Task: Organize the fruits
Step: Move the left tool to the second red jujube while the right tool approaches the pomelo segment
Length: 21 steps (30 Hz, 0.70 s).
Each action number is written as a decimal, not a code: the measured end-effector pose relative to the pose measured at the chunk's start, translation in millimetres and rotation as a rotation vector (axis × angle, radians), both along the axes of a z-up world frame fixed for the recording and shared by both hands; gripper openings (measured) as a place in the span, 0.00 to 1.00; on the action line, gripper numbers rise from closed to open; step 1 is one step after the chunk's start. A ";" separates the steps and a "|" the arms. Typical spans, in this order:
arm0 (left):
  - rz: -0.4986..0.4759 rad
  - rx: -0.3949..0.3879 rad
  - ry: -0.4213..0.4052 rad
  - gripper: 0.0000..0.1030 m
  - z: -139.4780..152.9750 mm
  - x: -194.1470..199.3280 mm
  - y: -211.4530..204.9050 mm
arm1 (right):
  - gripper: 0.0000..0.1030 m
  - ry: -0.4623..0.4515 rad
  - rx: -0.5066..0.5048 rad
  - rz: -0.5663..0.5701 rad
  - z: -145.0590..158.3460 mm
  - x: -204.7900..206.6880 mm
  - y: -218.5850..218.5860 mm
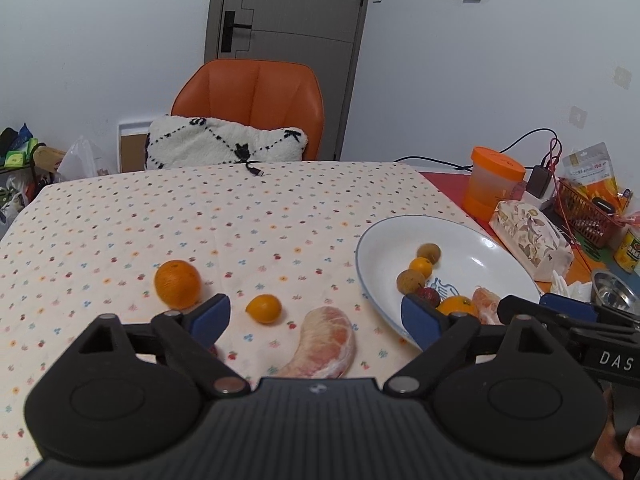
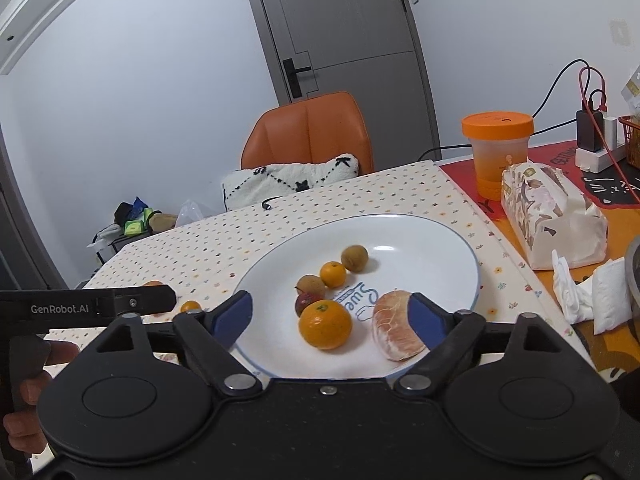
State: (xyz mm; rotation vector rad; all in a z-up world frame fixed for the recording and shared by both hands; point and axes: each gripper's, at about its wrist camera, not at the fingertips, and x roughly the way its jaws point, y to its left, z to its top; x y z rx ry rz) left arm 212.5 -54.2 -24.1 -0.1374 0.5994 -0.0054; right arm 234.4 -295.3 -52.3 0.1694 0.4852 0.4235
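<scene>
Two open tools, left marked "GenRobot.AI" and right marked "DAS", hover over a fruit plate printed "Swe"

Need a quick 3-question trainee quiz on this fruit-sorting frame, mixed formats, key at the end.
1. True or false: the left gripper is shut on the peeled pomelo segment lying on the tablecloth.
2. Multiple choice: what lies closest to the right gripper fingertip on its right side? A) a peeled citrus piece B) the orange-lidded cup C) the tissue pack
3. Fill in: how many fruits still lie on the tablecloth outside the white plate in the left wrist view, counting the large orange and small orange?

Key: 1 false, it is open; 2 A; 3 three.
</scene>
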 end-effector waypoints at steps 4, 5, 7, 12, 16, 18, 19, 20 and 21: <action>0.013 -0.004 -0.001 0.89 3.3 -9.2 7.5 | 0.92 0.005 0.002 -0.011 3.0 -6.5 4.0; 0.018 -0.003 -0.001 0.89 4.3 -11.7 9.0 | 0.95 0.006 0.001 -0.013 3.8 -7.9 5.0; 0.018 0.003 0.005 0.89 6.2 -16.5 10.9 | 0.99 0.007 0.004 -0.020 5.5 -12.2 6.5; 0.000 0.003 0.004 0.89 8.7 -27.6 15.6 | 1.00 0.007 0.013 -0.029 6.5 -20.5 9.8; 0.010 0.018 -0.020 0.97 13.0 -37.8 19.7 | 1.00 -0.002 0.013 -0.024 9.2 -27.8 13.0; 0.018 0.016 -0.034 1.00 16.0 -42.2 22.1 | 1.00 -0.011 0.007 -0.023 10.9 -31.5 14.9; 0.025 0.018 -0.044 1.00 17.4 -44.9 23.1 | 1.00 -0.014 0.007 -0.017 11.9 -33.7 15.5; 0.032 0.022 -0.052 1.00 18.5 -47.5 24.0 | 1.00 -0.017 0.006 -0.012 13.0 -35.8 16.5; 0.033 0.023 -0.056 1.00 19.5 -49.9 25.2 | 1.00 -0.020 0.003 -0.011 14.0 -37.3 17.3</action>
